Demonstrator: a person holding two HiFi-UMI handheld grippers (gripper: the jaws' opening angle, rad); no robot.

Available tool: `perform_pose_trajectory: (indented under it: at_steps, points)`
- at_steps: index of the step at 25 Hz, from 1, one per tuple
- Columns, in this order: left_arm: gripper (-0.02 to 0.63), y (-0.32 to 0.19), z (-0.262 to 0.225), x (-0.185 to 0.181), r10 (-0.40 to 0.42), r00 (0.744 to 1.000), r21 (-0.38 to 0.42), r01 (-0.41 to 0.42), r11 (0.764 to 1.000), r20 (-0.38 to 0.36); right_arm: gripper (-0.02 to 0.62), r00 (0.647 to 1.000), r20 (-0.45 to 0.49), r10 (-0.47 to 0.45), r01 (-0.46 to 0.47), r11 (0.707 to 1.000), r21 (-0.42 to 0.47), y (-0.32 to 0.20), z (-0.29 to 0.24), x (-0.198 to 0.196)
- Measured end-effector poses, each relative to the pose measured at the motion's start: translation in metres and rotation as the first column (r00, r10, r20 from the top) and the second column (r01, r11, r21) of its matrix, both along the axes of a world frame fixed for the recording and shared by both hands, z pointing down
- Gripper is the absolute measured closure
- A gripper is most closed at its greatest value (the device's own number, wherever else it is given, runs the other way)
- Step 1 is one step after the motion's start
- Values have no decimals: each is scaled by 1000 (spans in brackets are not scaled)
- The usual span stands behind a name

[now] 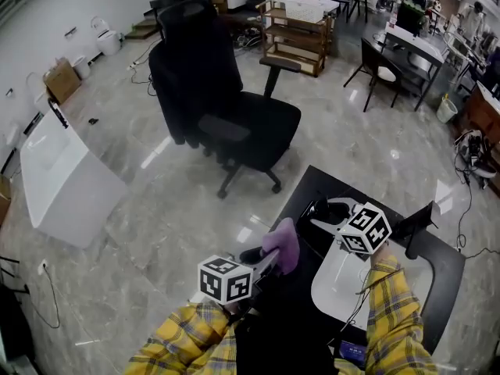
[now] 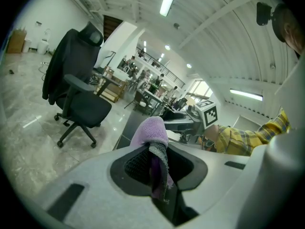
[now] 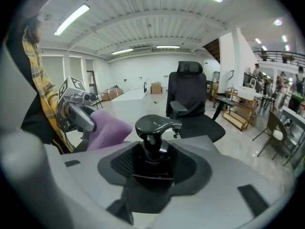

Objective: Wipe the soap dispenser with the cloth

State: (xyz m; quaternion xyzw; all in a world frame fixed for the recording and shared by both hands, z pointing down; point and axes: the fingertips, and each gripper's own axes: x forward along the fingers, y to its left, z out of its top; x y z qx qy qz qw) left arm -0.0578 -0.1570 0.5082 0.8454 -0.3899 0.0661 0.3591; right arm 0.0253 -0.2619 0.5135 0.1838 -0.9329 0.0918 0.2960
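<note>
A black soap dispenser (image 3: pixel 155 126) with a pump head stands upright between the jaws of my right gripper (image 3: pixel 152 162), which is shut on its body below the neck. In the head view the right gripper (image 1: pixel 324 213) hangs over the black table (image 1: pixel 437 266), and the dark bottle is hard to pick out there. My left gripper (image 2: pixel 159 171) is shut on a purple cloth (image 2: pixel 151 130), which bulges out past its jaws. The cloth (image 1: pixel 283 244) sits just left of the dispenser, a short gap away. From the right gripper view the cloth (image 3: pixel 109 130) and the left gripper (image 3: pixel 76 114) lie to the left.
A white basin (image 1: pixel 344 281) lies on the table under my right arm. A black office chair (image 1: pixel 226 108) stands on the marble floor beyond the table. A white tub (image 1: pixel 66 180) lies at far left, and a wooden shelf (image 1: pixel 297 30) and desks at the back.
</note>
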Motion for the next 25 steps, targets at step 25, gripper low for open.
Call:
perform_pose_trajectory:
  at_steps: [25]
  points:
    - [541,1,-1,5,20,1000,2,-20,1000,0,405,647,106,755,-755,654,-51,-7,3,13]
